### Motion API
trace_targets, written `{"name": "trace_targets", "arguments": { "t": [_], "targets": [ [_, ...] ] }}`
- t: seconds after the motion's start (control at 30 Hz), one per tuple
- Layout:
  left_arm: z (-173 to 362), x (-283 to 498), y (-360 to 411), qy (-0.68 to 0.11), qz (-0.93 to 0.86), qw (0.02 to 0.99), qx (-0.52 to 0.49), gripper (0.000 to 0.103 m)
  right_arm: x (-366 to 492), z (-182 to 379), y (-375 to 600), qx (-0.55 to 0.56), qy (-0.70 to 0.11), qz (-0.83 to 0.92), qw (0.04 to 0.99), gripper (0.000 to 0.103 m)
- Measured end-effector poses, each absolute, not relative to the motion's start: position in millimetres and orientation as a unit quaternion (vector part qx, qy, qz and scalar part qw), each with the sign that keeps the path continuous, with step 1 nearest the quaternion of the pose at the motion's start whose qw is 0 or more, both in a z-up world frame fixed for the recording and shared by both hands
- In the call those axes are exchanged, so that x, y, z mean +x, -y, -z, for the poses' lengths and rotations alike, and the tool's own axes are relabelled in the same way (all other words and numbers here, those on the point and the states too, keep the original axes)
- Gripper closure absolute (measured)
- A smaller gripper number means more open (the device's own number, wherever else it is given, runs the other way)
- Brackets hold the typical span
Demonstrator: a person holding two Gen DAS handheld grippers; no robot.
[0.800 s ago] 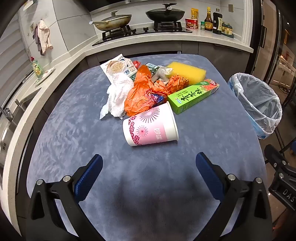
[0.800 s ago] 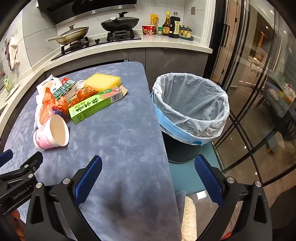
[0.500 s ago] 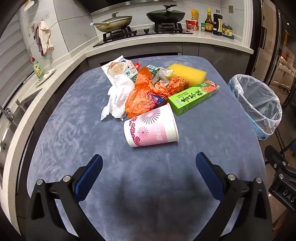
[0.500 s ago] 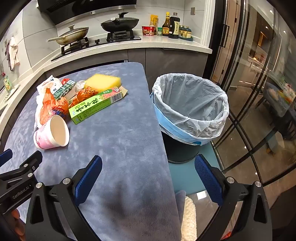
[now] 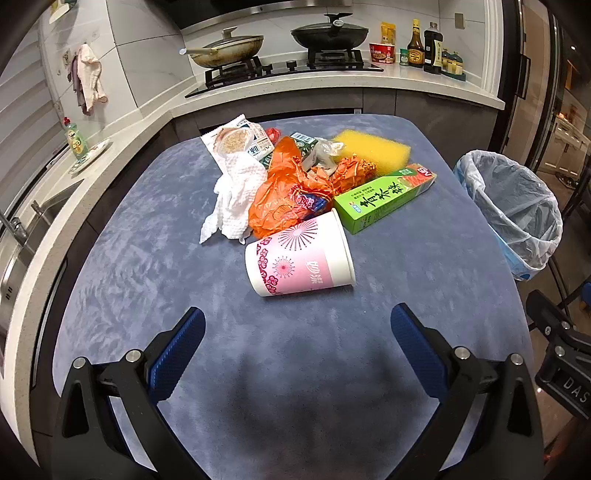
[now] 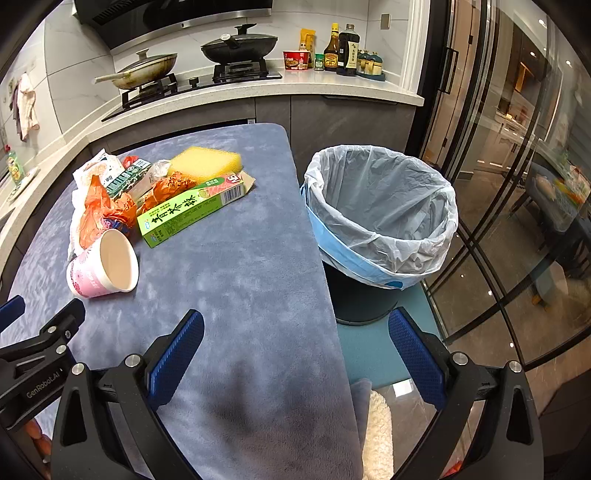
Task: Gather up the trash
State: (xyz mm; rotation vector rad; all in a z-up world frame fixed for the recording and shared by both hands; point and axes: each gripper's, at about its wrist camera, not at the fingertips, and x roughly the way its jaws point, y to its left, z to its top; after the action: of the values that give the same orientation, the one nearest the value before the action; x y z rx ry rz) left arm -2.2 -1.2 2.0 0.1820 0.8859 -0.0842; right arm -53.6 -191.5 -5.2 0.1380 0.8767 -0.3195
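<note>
Your left gripper (image 5: 295,325) had its jaws spread wide, empty, above the plush blue worktop (image 5: 147,266); right gripper (image 6: 295,325) likewise, straddling the worktop edge. Nothing collected yet, I'd say: approach step. Next: close on the pink paper cup (image 5: 301,258), lying on its side, nearest, thin-walled, crushable. Behind it: crinkly orange plastic bag (image 5: 280,199), white tissue (image 5: 232,199), green carton (image 5: 384,197), yellow sponge (image 5: 373,151). Lined bin (image 6: 380,218) stood just beside the worktop, empty.

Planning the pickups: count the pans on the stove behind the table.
2: a lidded light frying pan on the left burner, a lidded black pan on the right burner. None looks hidden.
</note>
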Motion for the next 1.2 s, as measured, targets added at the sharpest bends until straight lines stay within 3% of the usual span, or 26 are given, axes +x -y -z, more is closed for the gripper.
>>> {"name": "trace_targets", "arguments": {
  "t": [1.2],
  "targets": [
    [-0.7,-3.7,6.6,-0.437,0.052,0.893,0.094,0.007,-59.0,4.1,198.0,0.076,-0.42,0.156,0.891,0.007]
  ]
}}
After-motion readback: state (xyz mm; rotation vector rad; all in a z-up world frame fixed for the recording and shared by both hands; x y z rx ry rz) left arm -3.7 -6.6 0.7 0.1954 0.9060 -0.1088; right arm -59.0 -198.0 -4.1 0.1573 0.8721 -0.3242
